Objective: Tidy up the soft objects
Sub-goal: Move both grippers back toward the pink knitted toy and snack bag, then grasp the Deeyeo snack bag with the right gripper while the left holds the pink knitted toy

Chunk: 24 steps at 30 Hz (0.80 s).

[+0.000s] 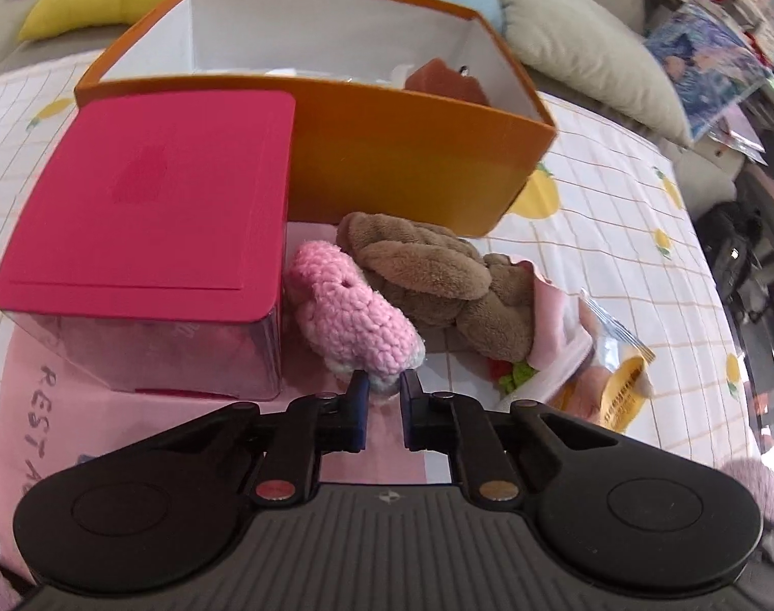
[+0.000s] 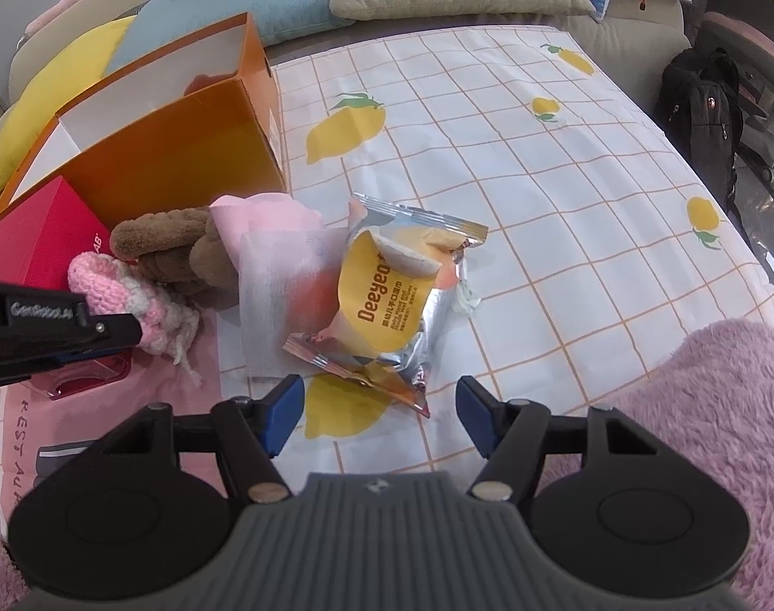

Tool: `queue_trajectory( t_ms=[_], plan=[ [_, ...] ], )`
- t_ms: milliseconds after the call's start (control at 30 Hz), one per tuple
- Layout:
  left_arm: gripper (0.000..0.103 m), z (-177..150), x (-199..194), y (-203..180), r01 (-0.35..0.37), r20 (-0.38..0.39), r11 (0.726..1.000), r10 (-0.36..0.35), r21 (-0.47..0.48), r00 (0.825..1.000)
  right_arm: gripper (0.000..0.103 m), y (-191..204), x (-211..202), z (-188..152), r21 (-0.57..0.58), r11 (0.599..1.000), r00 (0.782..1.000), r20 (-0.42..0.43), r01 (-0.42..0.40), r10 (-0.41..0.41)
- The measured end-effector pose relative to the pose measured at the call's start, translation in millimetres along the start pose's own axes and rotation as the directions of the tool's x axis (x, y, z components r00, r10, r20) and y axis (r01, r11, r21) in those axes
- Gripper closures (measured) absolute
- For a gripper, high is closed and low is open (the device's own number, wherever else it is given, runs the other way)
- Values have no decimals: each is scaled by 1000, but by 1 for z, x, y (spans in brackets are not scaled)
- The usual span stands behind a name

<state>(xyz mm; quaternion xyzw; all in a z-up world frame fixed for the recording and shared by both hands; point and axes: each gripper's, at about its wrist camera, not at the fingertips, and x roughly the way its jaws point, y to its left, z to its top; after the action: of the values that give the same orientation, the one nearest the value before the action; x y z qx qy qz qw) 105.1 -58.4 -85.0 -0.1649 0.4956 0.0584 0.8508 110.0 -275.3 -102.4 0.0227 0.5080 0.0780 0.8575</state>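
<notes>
The left gripper pinches the pink crochet toy at lower centre. The right gripper is spread and empty. The orange box, upper centre, holds one brown item; the brown plush and wipes packet still wait outside.

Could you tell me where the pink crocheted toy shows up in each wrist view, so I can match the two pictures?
Left wrist view: the pink crocheted toy lies just below centre, its near end between the left gripper fingers.
Right wrist view: it sits at the left edge, beside the left gripper coming in from the left.
Shared landmark: the orange box behind it.
</notes>
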Motion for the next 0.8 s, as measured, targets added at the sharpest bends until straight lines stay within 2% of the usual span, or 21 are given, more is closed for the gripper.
queue_trajectory(
  t_ms=[200,367,500,633,733,800],
  plan=[
    [90,-2,-12,2,80,-21,994,-79,81,997,38,-3,4,1,20,1000,1000,-9,4,-3],
    [90,-7,-21,-7,161,-74,967,-149,198,986,38,-5,6,2,38,999,1000,-6,7,-7],
    [89,-11,-25,-17,174,-78,945,-158,278,984,38,-8,8,3,58,998,1000,-6,9,-9],
    [84,-11,-19,-22,179,-81,944,-162,279,983,38,-7,11,5,60,998,1000,0,5,-5],
    [64,-14,-17,-21,190,-88,948,-172,257,981,38,-7,11,6,58,998,1000,11,-3,2],
    [46,-14,-17,-17,222,-83,948,-208,228,975,39,-7,12,6,62,998,1000,9,-9,8]
  ],
)
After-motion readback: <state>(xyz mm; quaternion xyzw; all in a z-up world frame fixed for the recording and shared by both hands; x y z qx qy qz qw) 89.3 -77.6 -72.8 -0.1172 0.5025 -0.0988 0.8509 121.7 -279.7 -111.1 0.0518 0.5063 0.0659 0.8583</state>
